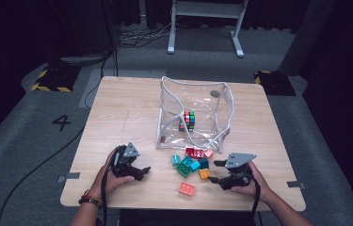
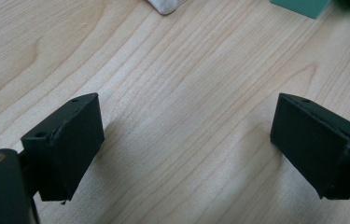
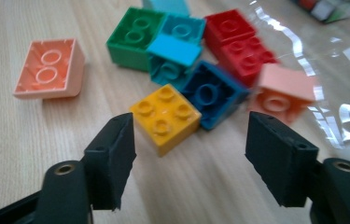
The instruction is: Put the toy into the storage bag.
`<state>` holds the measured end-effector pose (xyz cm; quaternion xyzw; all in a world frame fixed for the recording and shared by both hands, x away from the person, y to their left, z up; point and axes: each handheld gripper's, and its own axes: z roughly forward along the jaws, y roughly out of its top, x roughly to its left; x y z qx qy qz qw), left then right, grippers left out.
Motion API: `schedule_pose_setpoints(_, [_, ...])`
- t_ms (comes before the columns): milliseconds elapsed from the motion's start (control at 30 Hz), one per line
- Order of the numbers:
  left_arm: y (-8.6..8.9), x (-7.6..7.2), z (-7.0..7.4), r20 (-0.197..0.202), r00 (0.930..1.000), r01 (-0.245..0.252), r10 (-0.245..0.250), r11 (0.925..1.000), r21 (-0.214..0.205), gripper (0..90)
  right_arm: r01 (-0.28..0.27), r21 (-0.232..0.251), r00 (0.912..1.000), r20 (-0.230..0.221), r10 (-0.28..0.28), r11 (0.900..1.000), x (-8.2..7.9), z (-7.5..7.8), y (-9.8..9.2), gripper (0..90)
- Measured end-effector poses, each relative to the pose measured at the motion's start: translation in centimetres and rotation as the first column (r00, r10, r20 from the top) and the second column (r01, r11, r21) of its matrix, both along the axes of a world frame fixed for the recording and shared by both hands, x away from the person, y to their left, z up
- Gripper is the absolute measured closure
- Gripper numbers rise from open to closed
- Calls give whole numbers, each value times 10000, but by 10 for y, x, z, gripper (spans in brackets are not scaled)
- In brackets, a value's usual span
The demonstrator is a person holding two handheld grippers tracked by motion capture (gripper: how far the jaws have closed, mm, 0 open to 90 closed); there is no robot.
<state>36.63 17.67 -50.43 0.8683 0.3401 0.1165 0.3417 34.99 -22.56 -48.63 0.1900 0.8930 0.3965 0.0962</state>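
Observation:
Several toy bricks lie in a loose pile [image 1: 190, 162] on the wooden table [image 1: 122, 117], just in front of a clear plastic bag [image 1: 212, 101]. My right gripper [image 3: 189, 158] is open, its jaws low over the table and pointing at a yellow brick [image 3: 165, 116], which lies just ahead of the tips, untouched. Behind it are a blue brick [image 3: 212, 95], a teal one [image 3: 175, 56], a green one [image 3: 133, 37] and red ones [image 3: 238, 42]. My left gripper [image 2: 186, 144] is open over bare wood, left of the pile, nothing between its jaws.
A colour-puzzle cube [image 1: 188, 120] sits inside the bag. One salmon brick [image 3: 49, 67] lies apart on the near side of the pile, another [image 3: 282, 91] next to the bag's edge. Table edges run close behind both hands.

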Motion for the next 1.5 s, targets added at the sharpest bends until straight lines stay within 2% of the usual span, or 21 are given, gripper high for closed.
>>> schedule_pose_setpoints(100, [0, 0, 0, -46, 10000, -24, 24, 10000, -53, 99, -283, -160, 9996, 36, 284, 9995, -2, -6, 7, 352])
schedule_pose_setpoints(367, [0, 0, 0, -52, 10000, -18, 18, 10000, -44, 99, -279, -7, 9995, -133, 279, 9996, 0, -13, 14, 345])
schedule_pose_setpoints(467, [0, 0, 0, -43, 10000, -24, 23, 10000, -51, 99, -339, -130, 9994, 52, 340, 9993, 0, -15, 19, 332])
schedule_pose_setpoints(533, [0, 0, 0, -49, 10000, -20, 19, 10000, -42, 99, -339, -23, 9994, 28, 339, 9994, 1, -15, 21, 331])
schedule_pose_setpoints(633, [0, 0, 0, -58, 10000, -13, 13, 10000, -42, 99, -457, -141, 9989, 108, 458, 9989, 1, -16, 25, 338])
schedule_pose_setpoints(767, [0, 0, 0, -43, 10000, -31, 31, 10000, -57, 99, -604, -120, 9980, 167, 606, 9981, 2, -15, 26, 396])
schedule_pose_setpoints(833, [0, 0, 0, -46, 10000, -28, 28, 10000, -54, 98, -591, -74, 9981, 147, 592, 9982, 2, -15, 25, 464])
schedule_pose_setpoints(933, [0, 0, 0, -44, 10000, -20, 20, 10000, -49, 99, -628, -203, 9975, 320, 634, 9978, 1, -14, 23, 501])
schedule_pose_setpoints(967, [0, 0, 0, -46, 10000, -21, 21, 10000, -49, 99, -634, -201, 9973, 361, 640, 9978, 1, -13, 21, 542])
schedule_pose_setpoints(1100, [0, 0, 0, -43, 10000, -30, 30, 10000, -54, 99, -806, -99, 9963, 290, 809, 9967, 1, -14, 15, 584])
schedule_pose_setpoints(1267, [0, 0, 0, -50, 10000, -17, 17, 10000, -45, 98, -894, -57, 9957, 255, 895, 9960, 2, -14, 14, 588])
schedule_pose_setpoints(1367, [0, 0, 0, -42, 10000, -19, 19, 10000, -51, 98, -849, 10, 9962, 178, 849, 9964, 4, -15, 14, 537])
schedule_pose_setpoints(1500, [0, 0, 0, -45, 10000, -31, 31, 10000, -55, 99, -842, 137, 9964, 120, 841, 9964, 5, -16, 16, 550])
